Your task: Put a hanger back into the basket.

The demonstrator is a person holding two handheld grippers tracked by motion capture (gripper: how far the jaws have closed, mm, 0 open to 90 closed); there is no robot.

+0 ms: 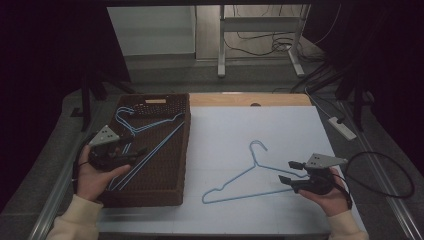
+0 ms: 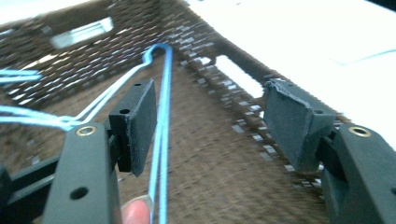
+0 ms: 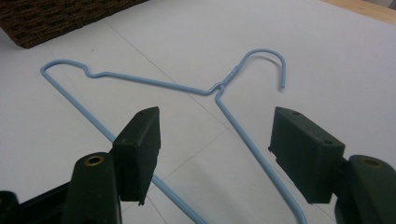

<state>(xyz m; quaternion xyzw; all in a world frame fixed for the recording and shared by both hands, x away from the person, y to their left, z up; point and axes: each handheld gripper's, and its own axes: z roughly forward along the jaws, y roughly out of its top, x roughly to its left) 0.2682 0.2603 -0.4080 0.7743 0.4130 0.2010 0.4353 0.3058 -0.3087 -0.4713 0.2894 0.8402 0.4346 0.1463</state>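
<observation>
We are holding our left gripper (image 1: 141, 150) over the dark brown woven basket (image 1: 184, 150), its jaws standing released with nothing pressed between the pads; the light blue wire hangers (image 2: 161, 140) are lying on the basket floor beneath them. Our right gripper (image 1: 291, 171) is resting at the right end of another light blue wire hanger (image 1: 245, 175) lying flat on the white table sheet (image 1: 225, 135), its jaws spread wide, gripping nothing.

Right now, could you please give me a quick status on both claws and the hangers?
Left claw open over basket, hangers inside. Right claw open at lone hanger on white board. Nothing blocking.
</observation>
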